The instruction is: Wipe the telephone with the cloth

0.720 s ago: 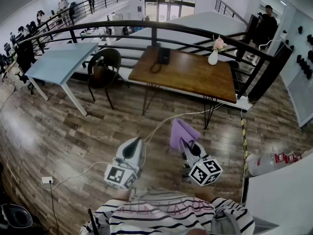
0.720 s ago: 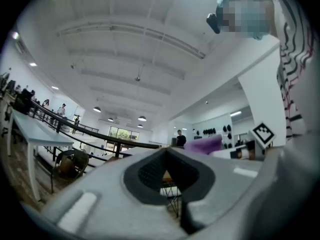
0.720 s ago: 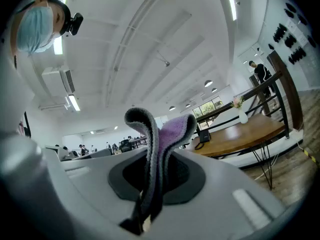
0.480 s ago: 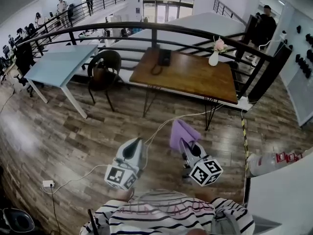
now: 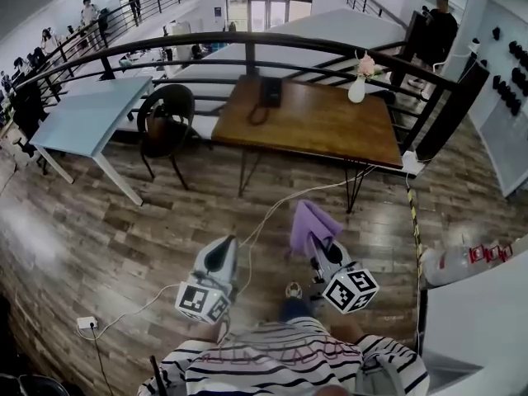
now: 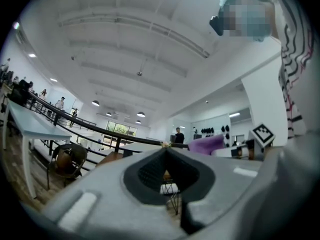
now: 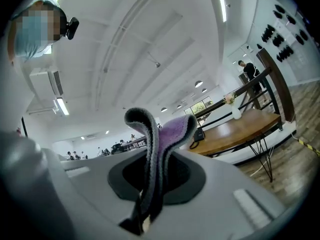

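Bright ceiling lights, fisheye edges, maybe soft-focus

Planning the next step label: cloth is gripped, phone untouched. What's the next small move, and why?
Probably step toward the wooden table and carry the right gripper forward. It is shut on the purple cloth, but the telephone sits near the table's far edge, well ahead of it and not yet touched.

The telephone (image 5: pixel 271 91) is too small for detail; the lower end of the purple cloth (image 5: pixel 311 221) hides inside the right gripper (image 5: pixel 316 244).
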`<action>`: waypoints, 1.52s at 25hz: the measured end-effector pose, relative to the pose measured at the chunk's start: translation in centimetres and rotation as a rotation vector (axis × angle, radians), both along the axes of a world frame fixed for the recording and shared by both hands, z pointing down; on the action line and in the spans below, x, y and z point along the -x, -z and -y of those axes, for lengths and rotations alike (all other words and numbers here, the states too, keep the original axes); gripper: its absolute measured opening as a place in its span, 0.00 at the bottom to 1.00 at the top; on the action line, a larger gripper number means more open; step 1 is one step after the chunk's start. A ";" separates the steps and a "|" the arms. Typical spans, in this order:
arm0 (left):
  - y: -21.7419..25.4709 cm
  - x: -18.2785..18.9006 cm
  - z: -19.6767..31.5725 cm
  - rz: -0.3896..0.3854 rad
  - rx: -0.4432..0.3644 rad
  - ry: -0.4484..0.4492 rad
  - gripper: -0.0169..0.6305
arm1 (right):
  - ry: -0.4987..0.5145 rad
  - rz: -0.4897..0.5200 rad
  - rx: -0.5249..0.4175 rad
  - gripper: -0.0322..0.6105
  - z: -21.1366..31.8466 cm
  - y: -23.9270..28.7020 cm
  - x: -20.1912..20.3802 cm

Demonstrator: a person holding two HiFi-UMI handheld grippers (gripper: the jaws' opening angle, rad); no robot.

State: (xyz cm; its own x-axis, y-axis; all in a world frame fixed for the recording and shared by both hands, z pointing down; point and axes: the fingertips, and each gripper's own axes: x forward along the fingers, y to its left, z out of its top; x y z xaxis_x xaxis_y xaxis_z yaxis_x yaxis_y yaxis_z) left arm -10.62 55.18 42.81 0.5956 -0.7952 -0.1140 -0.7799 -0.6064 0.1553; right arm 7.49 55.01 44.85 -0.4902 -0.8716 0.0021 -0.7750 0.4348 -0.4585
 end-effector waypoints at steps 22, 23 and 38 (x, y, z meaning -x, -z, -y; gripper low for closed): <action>0.2 -8.0 26.8 0.013 -0.002 0.142 0.03 | 0.167 0.003 0.023 0.10 29.6 -1.1 -7.7; -0.1 -8.1 27.5 0.009 0.004 0.150 0.03 | 0.175 0.002 0.026 0.10 30.5 -1.3 -7.8; -2.7 -5.0 40.5 -0.035 0.053 0.127 0.03 | 0.149 0.004 0.077 0.10 42.4 -3.5 -4.8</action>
